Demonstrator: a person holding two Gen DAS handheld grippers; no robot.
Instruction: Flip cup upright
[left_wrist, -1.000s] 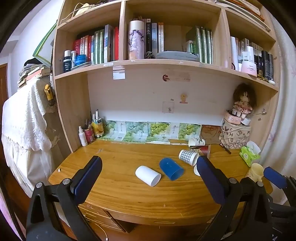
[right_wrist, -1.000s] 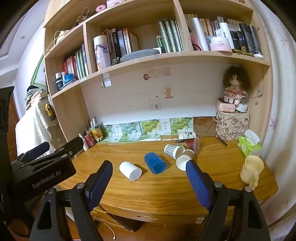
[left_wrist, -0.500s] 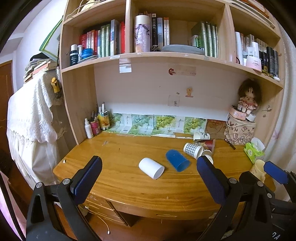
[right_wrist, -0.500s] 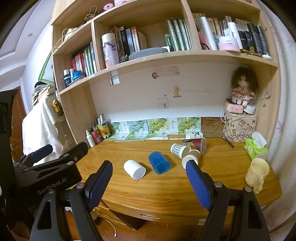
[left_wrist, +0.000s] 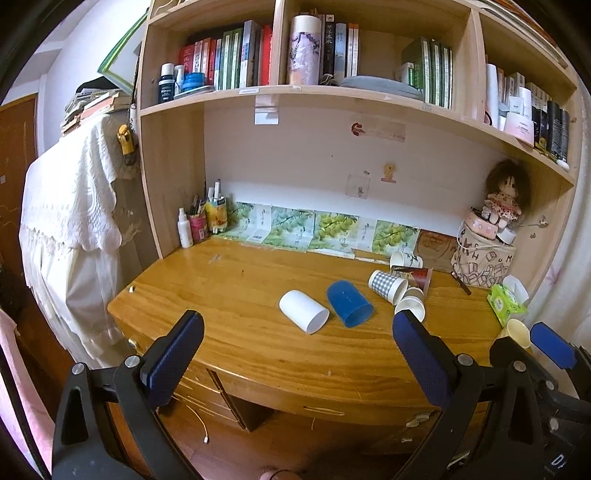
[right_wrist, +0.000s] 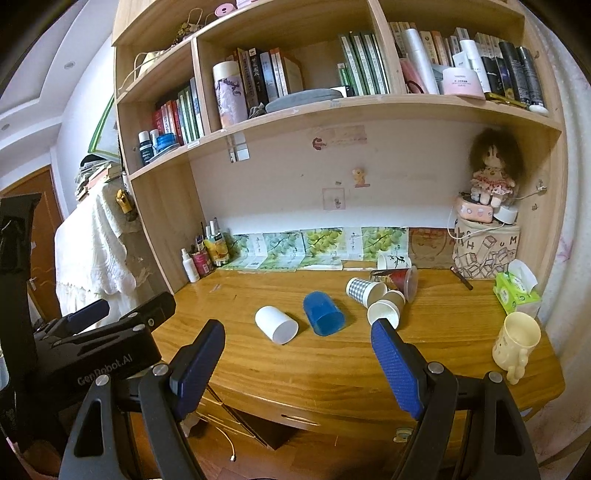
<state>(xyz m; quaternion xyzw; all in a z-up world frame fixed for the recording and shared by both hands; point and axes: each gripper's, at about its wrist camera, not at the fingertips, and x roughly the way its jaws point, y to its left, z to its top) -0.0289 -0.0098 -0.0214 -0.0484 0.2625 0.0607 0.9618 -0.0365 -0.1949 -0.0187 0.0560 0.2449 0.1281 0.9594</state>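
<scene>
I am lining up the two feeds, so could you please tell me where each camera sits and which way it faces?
Left wrist: on the left tongs, held back from the desk, facing the shelves; own open fingers show, the right tongs at its right edge.
Right wrist: on the right tongs, facing the same wall from further right; own open fingers show, the left tongs at its left.
Shared: white cup, blue cup, both lying down.

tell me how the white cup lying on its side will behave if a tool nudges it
The smooth white cylindrical cup lies on its side on the glossy wooden desk, so it will probably roll. It looks thin-walled and empty, likely light, perhaps slippery to grip.
</scene>
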